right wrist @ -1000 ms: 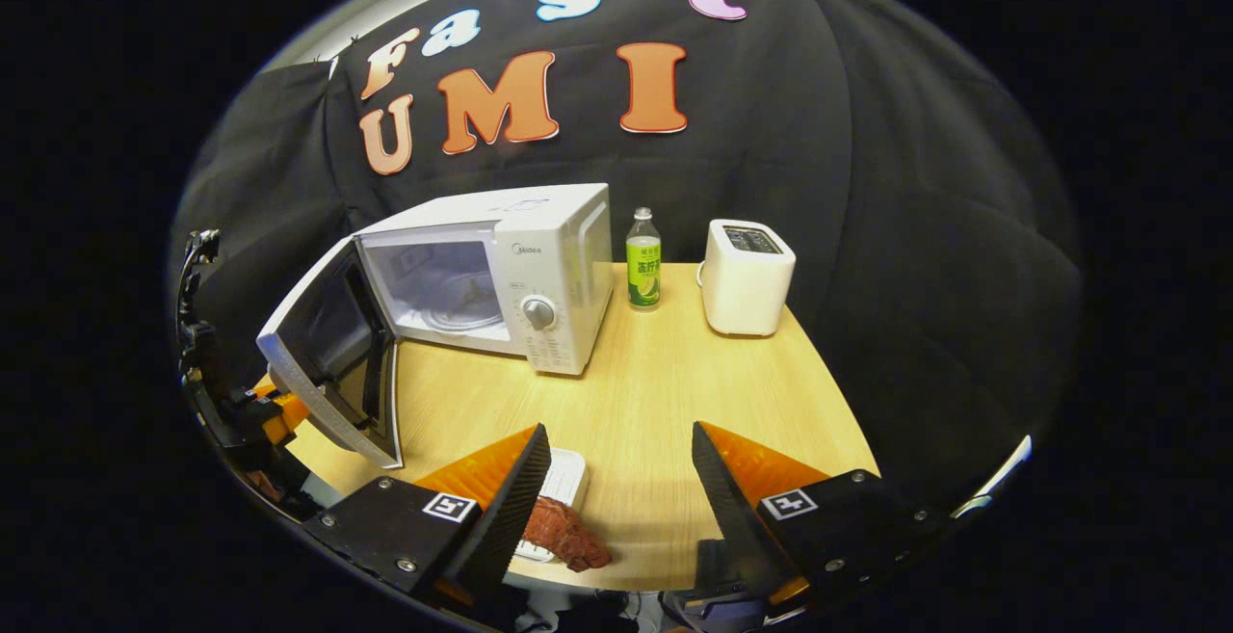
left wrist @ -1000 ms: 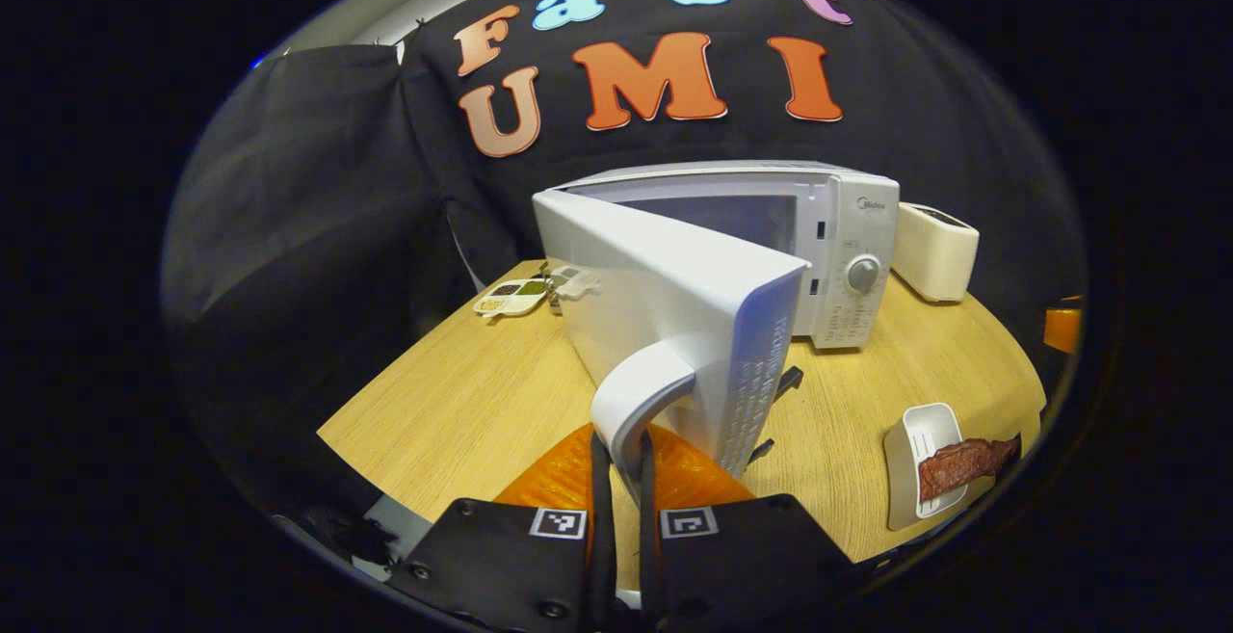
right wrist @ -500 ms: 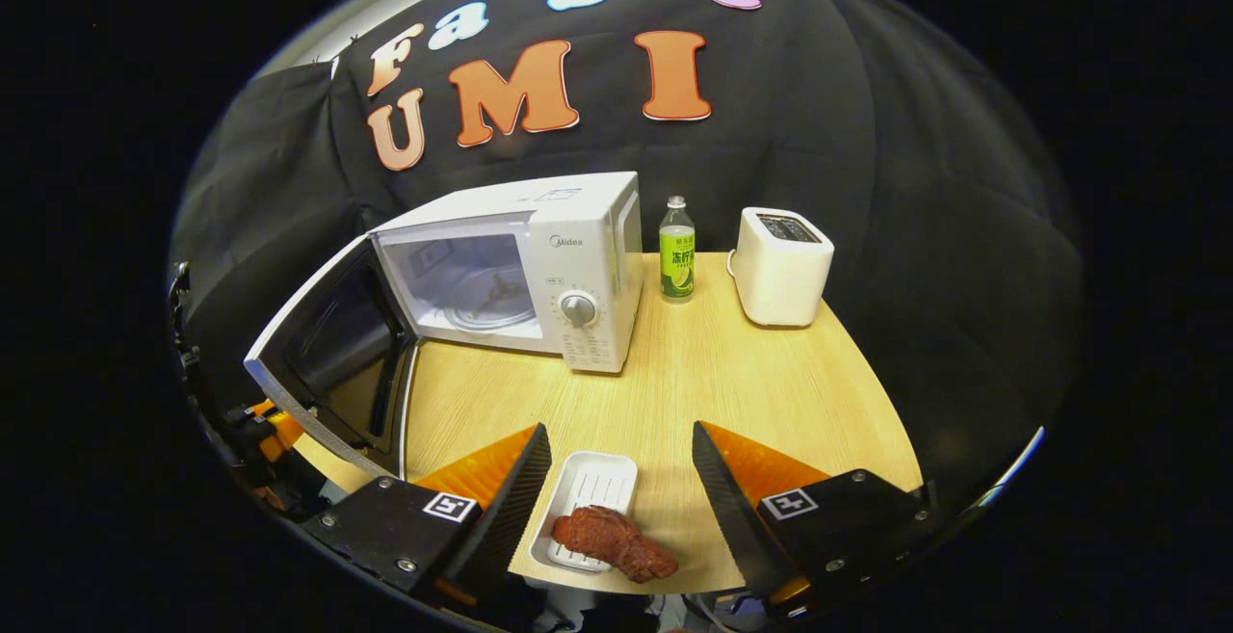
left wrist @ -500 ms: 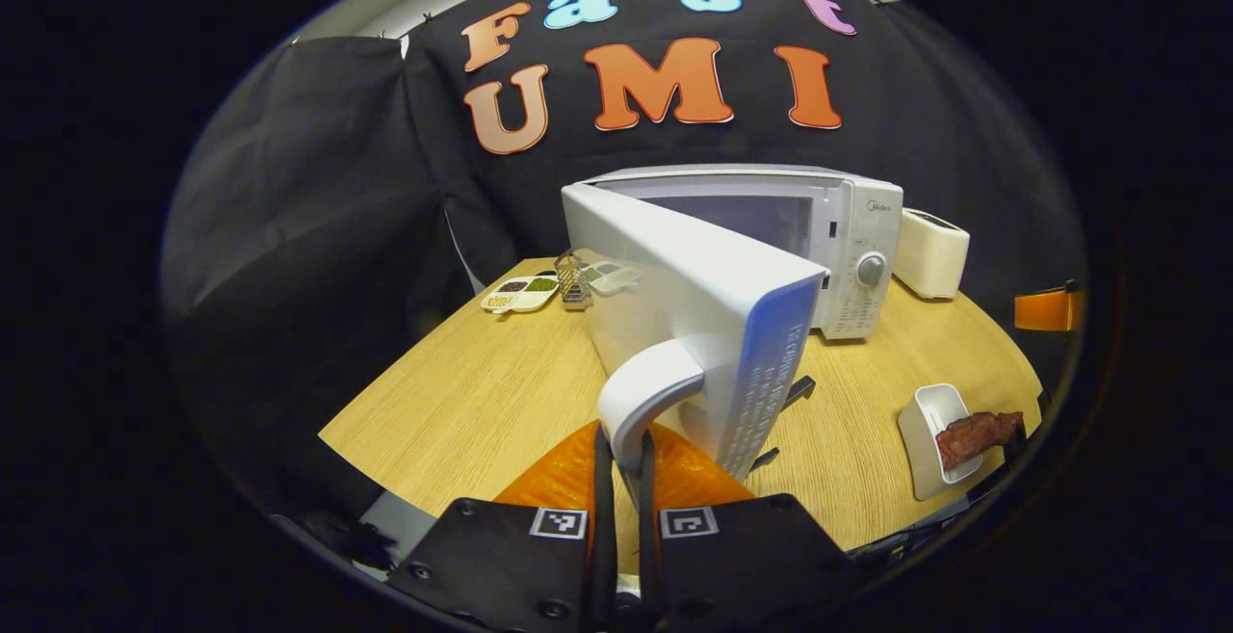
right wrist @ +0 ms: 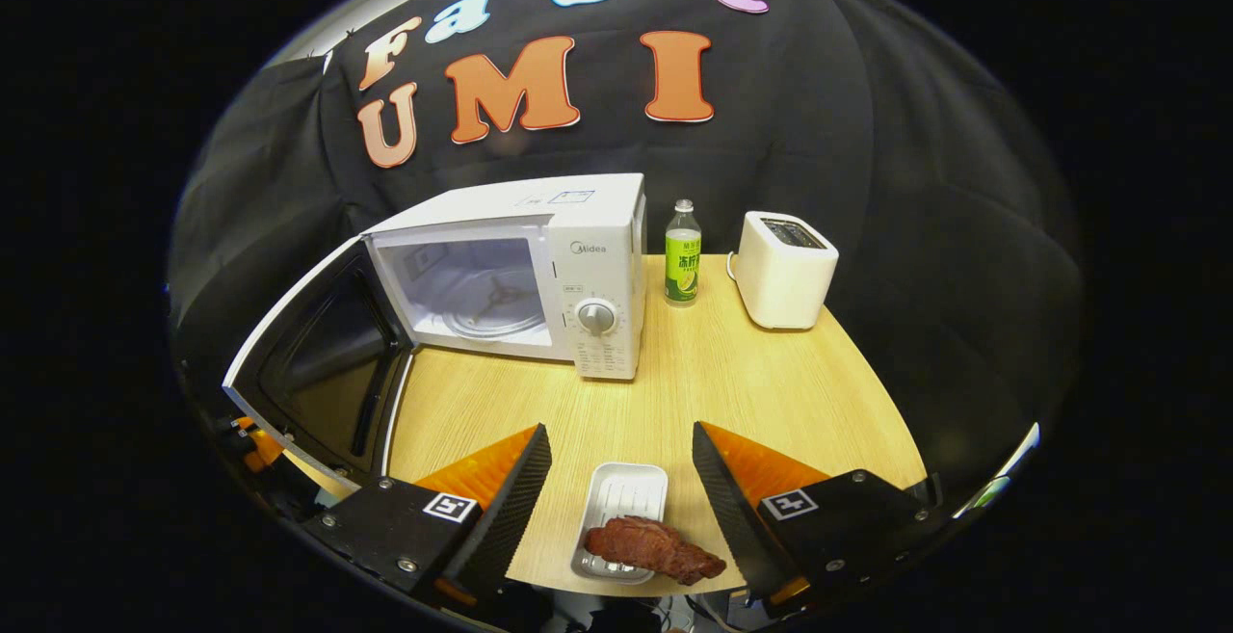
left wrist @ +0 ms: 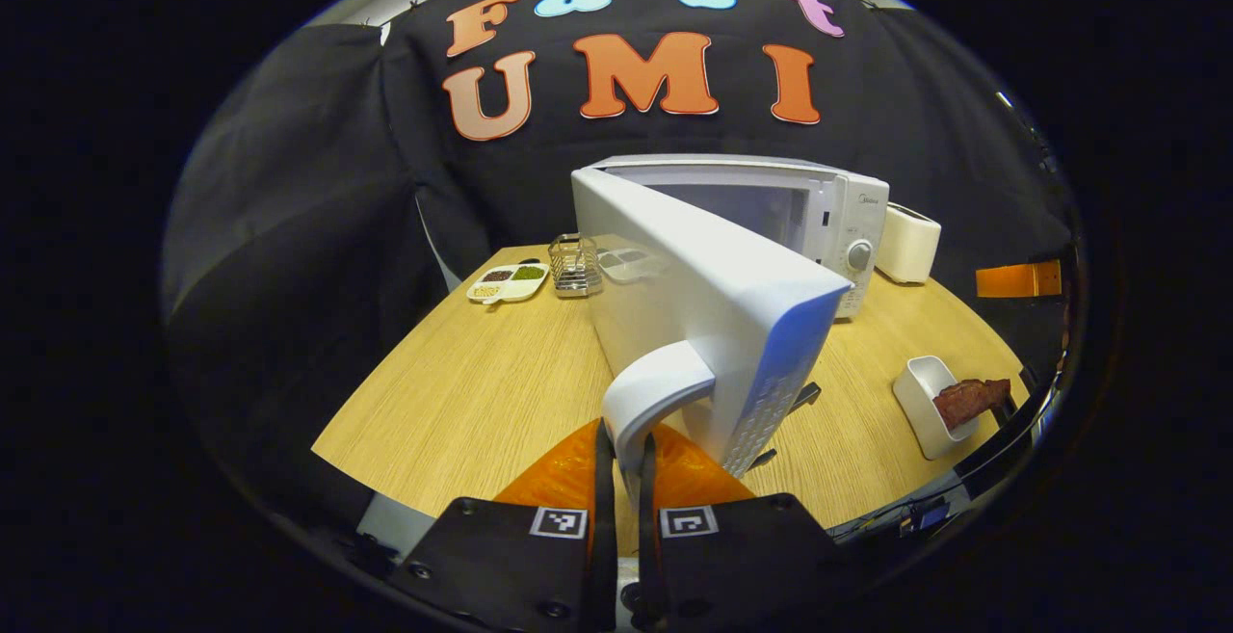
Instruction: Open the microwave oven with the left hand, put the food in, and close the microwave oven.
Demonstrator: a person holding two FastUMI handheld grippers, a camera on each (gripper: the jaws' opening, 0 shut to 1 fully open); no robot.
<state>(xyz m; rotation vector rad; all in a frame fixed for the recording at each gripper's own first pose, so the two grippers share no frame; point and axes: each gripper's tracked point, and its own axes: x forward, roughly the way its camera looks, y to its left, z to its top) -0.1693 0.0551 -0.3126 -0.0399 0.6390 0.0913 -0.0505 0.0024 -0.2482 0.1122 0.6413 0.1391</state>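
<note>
The left gripper [left wrist: 619, 479] was pinched on the door handle [left wrist: 647, 400], low in the left gripper view, so the microwave [right wrist: 539, 272] door [right wrist: 308, 363] could be held wide open. The right gripper [right wrist: 621, 488] was spread either side of one white tray [right wrist: 621, 508] at bottom centre, readied for lifting the single piece of meat [right wrist: 650, 548]. One bottle [right wrist: 682, 252] and one toaster [right wrist: 785, 269] were counted behind.
</note>
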